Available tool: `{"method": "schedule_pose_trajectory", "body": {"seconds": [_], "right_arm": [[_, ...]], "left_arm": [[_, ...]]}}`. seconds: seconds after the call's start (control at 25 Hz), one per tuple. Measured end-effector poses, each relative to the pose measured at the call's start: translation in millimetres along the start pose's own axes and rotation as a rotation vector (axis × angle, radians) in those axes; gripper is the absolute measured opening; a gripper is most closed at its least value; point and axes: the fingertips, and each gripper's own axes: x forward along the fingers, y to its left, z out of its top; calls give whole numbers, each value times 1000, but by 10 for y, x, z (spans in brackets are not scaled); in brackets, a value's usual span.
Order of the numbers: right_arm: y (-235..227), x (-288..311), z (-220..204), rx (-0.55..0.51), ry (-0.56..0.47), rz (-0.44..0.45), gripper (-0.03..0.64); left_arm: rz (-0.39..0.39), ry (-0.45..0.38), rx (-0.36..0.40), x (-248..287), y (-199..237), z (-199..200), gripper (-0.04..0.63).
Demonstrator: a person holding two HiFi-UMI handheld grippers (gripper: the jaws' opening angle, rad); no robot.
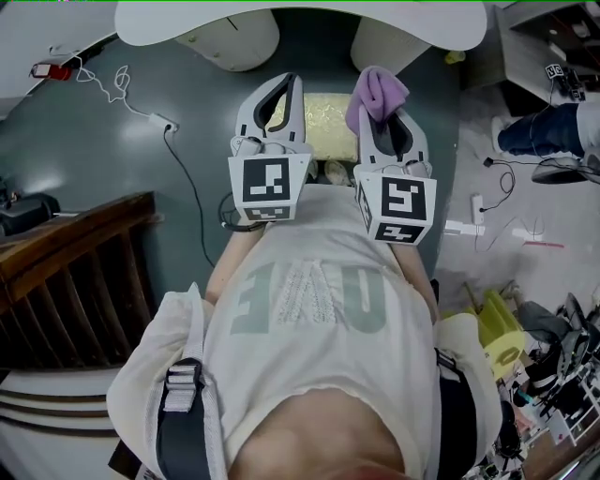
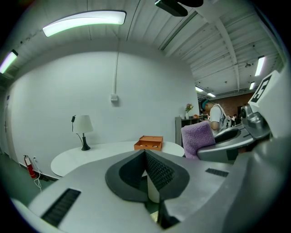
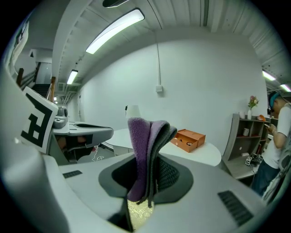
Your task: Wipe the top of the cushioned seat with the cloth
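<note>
Well, the right gripper (image 1: pixel 377 114) is clamped on a folded purple terry cloth (image 1: pixel 380 92), most of it bunched past the tips. The left gripper (image 2: pixel 146 157) is pressed closed on nothing. Both hang above the pale yellow patterned cushioned seat (image 1: pixel 323 127), upper centre of the head view. I'd worry that so narrow a pinch lets the cloth drag free on a stroke, or that hard tips scrape the cushion. The white round table (image 1: pixel 187 23) also overhangs close by.

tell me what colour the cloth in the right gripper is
Purple; the cloth shows best in the right gripper view, pinched in the right gripper.
</note>
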Motion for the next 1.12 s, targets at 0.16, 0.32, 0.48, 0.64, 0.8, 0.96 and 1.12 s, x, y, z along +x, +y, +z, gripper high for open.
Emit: {"method": "schedule_pose_trajectory", "body": {"seconds": [0.16,0.32,0.48,0.64,0.8,0.96,1.12], "right_arm": [[28,-22,-44,-12,13,-7,89],[34,-71,-46,-20,1,-21,89],[25,-90,-34,-29,-6,-33,89],[-2,-98,6,-44,-11,-45,89],[42,-49,64,-53,-20,-46,89],[211,24,94,-74,-20,-19,89],[384,85,98,-78,-18,-3,89]], "left_arm": [[3,-1,0,-51,34,-13,-8],[5,-5,-4,-112,38,-37,-8],[4,-11,-9,-151,49,-49,-8],[14,-29,-23,-212,109,-23,-8],[45,-40,-42,-266,278,-27,-8],[70,-43,-52,-330,460,-84,-8],[87,-37,-65,-380,647,-163,-8]]}}
